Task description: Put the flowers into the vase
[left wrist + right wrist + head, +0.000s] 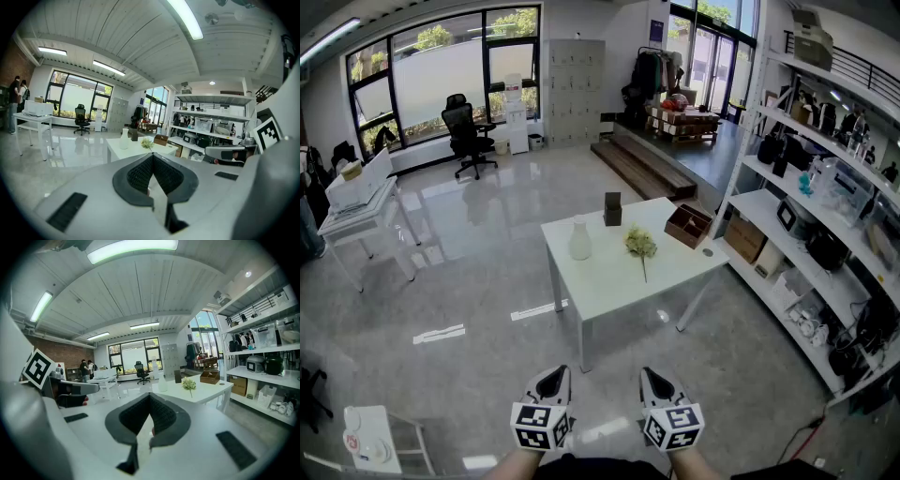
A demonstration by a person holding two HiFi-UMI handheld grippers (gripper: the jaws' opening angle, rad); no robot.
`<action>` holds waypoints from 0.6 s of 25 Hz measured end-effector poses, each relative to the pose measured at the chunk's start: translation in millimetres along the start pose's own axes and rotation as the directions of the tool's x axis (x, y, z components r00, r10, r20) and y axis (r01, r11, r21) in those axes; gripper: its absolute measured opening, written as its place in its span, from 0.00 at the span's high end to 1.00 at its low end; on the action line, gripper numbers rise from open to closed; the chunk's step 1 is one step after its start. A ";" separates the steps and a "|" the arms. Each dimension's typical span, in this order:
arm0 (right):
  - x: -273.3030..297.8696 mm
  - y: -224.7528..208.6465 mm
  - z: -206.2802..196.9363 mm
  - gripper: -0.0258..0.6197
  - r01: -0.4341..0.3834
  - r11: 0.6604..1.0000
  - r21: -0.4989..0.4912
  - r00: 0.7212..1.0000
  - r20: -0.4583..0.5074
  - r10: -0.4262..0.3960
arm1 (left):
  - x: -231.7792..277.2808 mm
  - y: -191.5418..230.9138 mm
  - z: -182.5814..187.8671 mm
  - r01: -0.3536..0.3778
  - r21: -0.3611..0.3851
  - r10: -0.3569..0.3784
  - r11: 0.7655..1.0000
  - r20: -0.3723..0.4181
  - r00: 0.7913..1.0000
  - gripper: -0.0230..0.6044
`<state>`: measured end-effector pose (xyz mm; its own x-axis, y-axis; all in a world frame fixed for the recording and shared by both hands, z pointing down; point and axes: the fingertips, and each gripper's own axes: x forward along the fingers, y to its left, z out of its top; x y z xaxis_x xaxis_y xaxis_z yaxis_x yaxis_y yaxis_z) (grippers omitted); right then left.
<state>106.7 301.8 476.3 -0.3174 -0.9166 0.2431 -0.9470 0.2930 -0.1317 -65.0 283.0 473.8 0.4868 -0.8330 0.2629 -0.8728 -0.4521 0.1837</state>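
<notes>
A white vase stands upright on the white table well ahead of me. A small bunch of pale flowers lies flat on the tabletop to the vase's right, stem towards me. Both grippers are low and near my body, far short of the table. The left gripper and the right gripper are shut with nothing between their jaws. Past the closed left gripper, the vase and flowers look small. The right gripper points at the vase and flowers.
A dark box and a wooden tray sit at the table's far side. Loaded shelving lines the right wall. A white desk stands at the left, an office chair by the windows, and a small cart at my lower left.
</notes>
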 end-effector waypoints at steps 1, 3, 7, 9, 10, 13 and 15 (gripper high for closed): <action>0.9 -0.3 -0.5 0.96 -0.001 1.000 0.000 1.000 -0.001 0.001 | 0.9 0.0 -0.7 0.000 0.000 0.000 1.000 0.000 1.000 0.96; 2.4 -0.3 -1.6 0.96 -0.003 1.000 0.001 1.000 -0.003 0.003 | 2.0 0.7 -1.8 0.000 -0.002 0.000 1.000 0.001 1.000 0.96; 3.6 2.9 -1.9 0.96 -0.001 1.000 -0.004 1.000 -0.008 0.001 | 0.4 4.6 -1.9 -0.002 -0.007 0.002 1.000 -0.001 1.000 0.96; 5.3 3.7 -0.8 0.96 -0.001 1.000 -0.001 1.000 -0.006 0.001 | 1.2 6.3 -1.4 0.001 -0.009 -0.001 1.000 0.000 1.000 0.96; 6.6 4.7 0.1 0.96 -0.007 1.000 0.007 1.000 -0.004 0.007 | 2.0 7.2 -1.2 0.003 -0.009 -0.003 1.000 0.000 1.000 0.96; 8.7 8.8 4.2 0.96 -0.032 0.998 0.060 0.999 0.020 0.031 | 3.2 10.4 -2.6 0.009 -0.013 -0.009 1.000 -0.001 1.000 0.96; 9.7 9.3 4.9 0.96 -0.033 0.996 0.079 0.999 0.029 0.031 | 3.6 12.5 -4.3 0.014 -0.018 -0.015 1.000 -0.004 1.000 0.96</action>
<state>95.1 294.3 472.8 -0.3446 -0.9148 0.2106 -0.9292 0.3005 -0.2153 -74.0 275.7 481.1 0.4996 -0.8250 0.2641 -0.8649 -0.4585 0.2042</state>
